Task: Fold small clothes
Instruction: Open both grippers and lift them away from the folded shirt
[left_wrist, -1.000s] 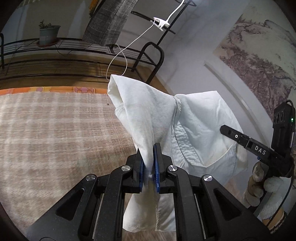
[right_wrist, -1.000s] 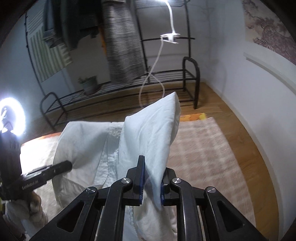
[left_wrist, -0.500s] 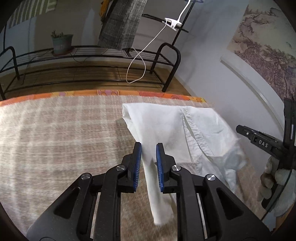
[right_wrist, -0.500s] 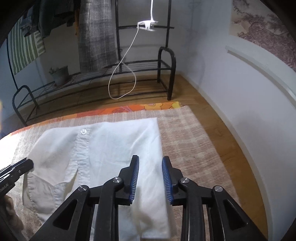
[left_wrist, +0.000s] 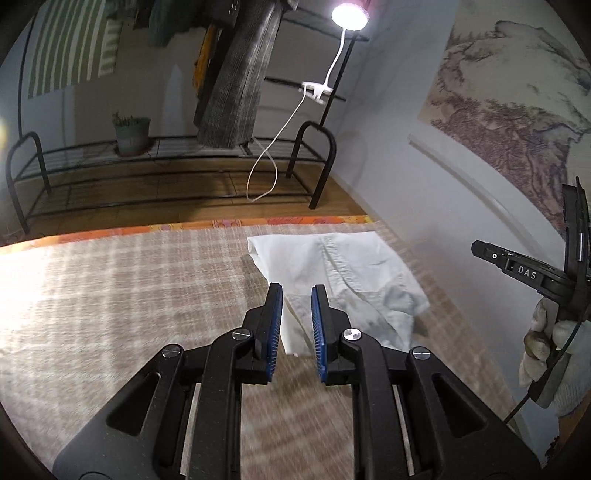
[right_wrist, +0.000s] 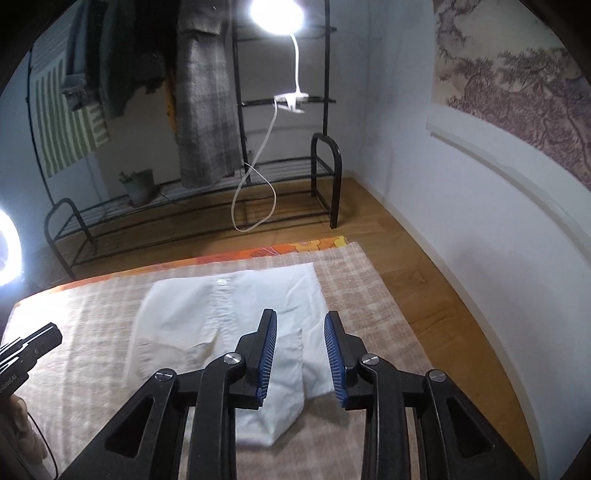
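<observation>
The left gripper (left_wrist: 296, 317) stands with its jaws parted to a moderate gap, the blue ribbed pads (left_wrist: 275, 325) facing each other with nothing clamped between them; it hangs above the near left part of the white shirt (left_wrist: 343, 273), and contact with the cloth cannot be confirmed. The right gripper (right_wrist: 300, 350) has its jaws parted somewhat wider, the blue ribbed pads (right_wrist: 266, 354) likewise empty, and it sits over the near right part of the white shirt (right_wrist: 229, 314). The shirt lies spread on the plaid blanket (right_wrist: 92, 332), toward the far right of that surface, with its button placket running near to far down the middle and a single button (right_wrist: 222, 281) visible near the far edge. The fabric is thin woven cotton, lightly wrinkled; a narrow sleeve portion (right_wrist: 273, 402) trails toward the near side under the right gripper. The blanket is a coarse beige-and-white check weave, with an orange patterned cloth (right_wrist: 295, 247) showing along its far border. In the left wrist view the person's gloved right hand (left_wrist: 554, 350) grips the handle of the other tool at the right edge. Beyond the blanket stands a black metal garment rack (right_wrist: 325, 177) on a wooden floor; its low wire shelf carries a potted plant (right_wrist: 138, 186), a grey checked garment (right_wrist: 201, 110) hangs from it, and a white clip-on lamp (right_wrist: 290, 101) is fastened to a crossbar.
</observation>
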